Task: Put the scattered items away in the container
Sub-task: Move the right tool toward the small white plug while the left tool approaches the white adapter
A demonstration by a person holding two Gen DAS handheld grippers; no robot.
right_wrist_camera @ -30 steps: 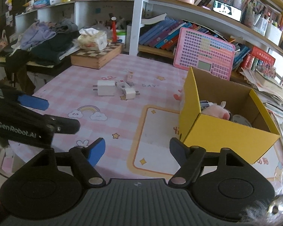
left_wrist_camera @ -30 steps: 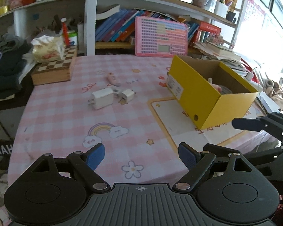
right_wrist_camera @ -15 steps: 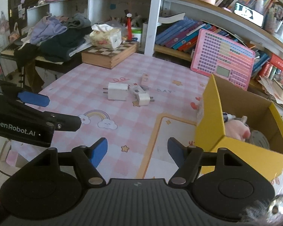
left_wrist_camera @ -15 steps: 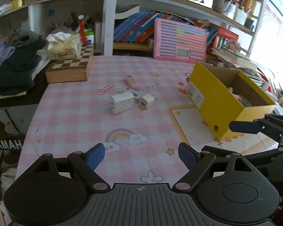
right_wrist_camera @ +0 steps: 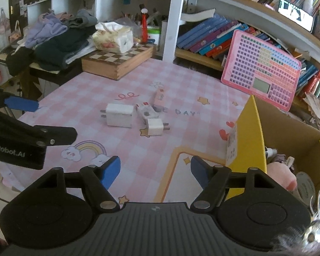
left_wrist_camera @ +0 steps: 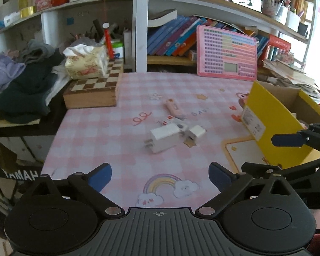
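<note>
A: Smooth blocky white charger (left_wrist_camera: 164, 137), smaller white cube plug (left_wrist_camera: 194, 132), slim pink stick (left_wrist_camera: 173, 107); all clustered mid-surface (left_wrist_camera: 91, 132) on glossy pink checked cloth.
B: Yellow cardboard box (right_wrist_camera: 248, 132) at the right edge, open-topped, soft pink item inside; bare cloth all round the cluster.
A: Left gripper (left_wrist_camera: 160, 173) jaws just widened, spread wide, empty.
B: Right gripper (right_wrist_camera: 155, 168) jaws partly apart, gripping nothing.
</note>
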